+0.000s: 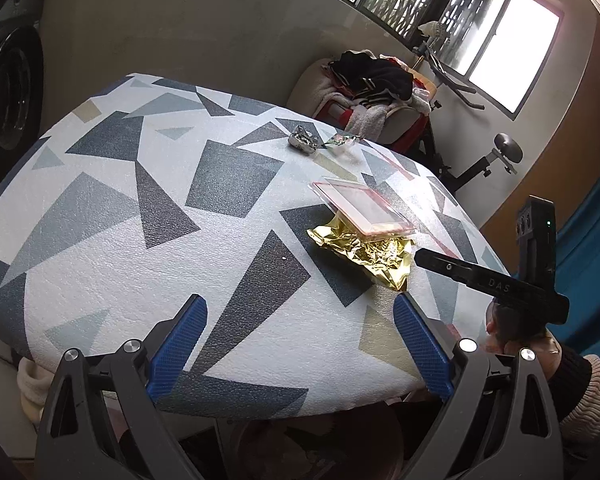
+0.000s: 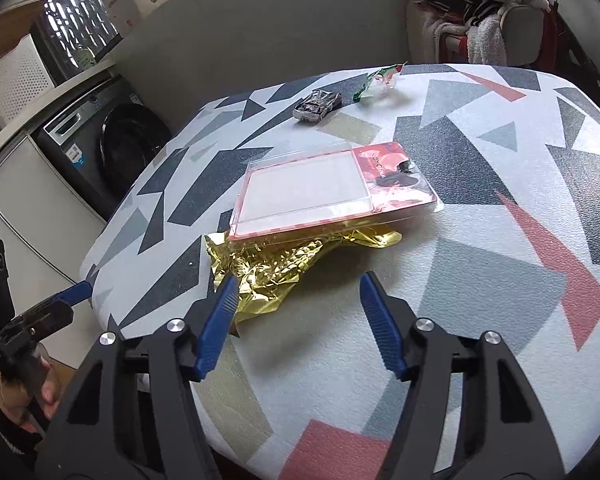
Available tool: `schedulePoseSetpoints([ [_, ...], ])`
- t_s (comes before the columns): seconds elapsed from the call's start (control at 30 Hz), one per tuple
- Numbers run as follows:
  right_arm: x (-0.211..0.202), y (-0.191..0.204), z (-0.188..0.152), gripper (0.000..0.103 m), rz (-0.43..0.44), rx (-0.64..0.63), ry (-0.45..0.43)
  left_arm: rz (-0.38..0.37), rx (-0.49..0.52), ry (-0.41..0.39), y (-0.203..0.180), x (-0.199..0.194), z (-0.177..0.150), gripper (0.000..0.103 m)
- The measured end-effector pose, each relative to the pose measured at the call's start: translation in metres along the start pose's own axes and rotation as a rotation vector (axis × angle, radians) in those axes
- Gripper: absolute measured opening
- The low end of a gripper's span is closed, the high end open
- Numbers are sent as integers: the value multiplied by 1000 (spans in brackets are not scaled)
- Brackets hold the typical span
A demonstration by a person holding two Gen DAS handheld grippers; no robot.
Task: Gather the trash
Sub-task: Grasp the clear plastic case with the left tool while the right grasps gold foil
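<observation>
A crumpled gold foil wrapper (image 1: 368,254) (image 2: 276,268) lies on the patterned table (image 1: 100,280) (image 2: 480,280), partly under a clear plastic pack with a pink card (image 1: 360,208) (image 2: 320,192). Farther back sit a crushed silver wrapper (image 1: 304,140) (image 2: 318,106) and a green-and-clear wrapper (image 1: 340,142) (image 2: 376,80). My right gripper (image 2: 299,280) stands open just in front of the foil, its left finger at the foil's near edge, nothing pressed between the pads. My left gripper (image 1: 300,302) is open over the table's near edge, holding nothing.
A washing machine (image 2: 112,148) (image 1: 8,100) stands to the left of the table. Behind the table a chair piled with clothes (image 1: 376,88) (image 2: 480,12) and an exercise bike (image 1: 500,152) stand by the window. A hand (image 1: 516,340) holds the right gripper's handle.
</observation>
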State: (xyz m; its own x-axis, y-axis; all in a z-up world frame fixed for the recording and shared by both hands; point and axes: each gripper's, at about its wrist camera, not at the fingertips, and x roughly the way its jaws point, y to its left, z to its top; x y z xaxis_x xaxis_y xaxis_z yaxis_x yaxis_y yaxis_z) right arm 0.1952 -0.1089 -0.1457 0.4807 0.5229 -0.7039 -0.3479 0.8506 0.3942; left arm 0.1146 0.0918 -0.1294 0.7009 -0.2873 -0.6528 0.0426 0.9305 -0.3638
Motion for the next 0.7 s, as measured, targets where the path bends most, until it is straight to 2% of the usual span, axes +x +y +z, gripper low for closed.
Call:
schedulePoseSetpoints([
  [0.03, 6, -1, 2, 61, 0, 13, 6, -3, -2, 1, 0, 1, 0, 92],
  [0.07, 11, -2, 4, 53, 4, 26, 13, -8, -6, 2, 0, 2, 1, 92],
  [0.13, 19, -5, 7, 32, 9, 44, 31, -23, -18, 5, 1, 6, 4, 92],
  [0.17, 21, -6, 7, 14, 3, 43, 41, -34, -28, 6, 1, 8, 7, 92],
  [0.43, 24, -14, -1, 12, -38, 19, 56, -166, -138, 21, -2, 46, 44, 92],
  [0.63, 24, -16, -3, 12, -36, 22, 47, -282, -287, 110, -2, 104, 77, 81],
  [0.7, 24, -17, -3, 12, -27, 31, 44, -297, -328, 134, -2, 122, 87, 76],
])
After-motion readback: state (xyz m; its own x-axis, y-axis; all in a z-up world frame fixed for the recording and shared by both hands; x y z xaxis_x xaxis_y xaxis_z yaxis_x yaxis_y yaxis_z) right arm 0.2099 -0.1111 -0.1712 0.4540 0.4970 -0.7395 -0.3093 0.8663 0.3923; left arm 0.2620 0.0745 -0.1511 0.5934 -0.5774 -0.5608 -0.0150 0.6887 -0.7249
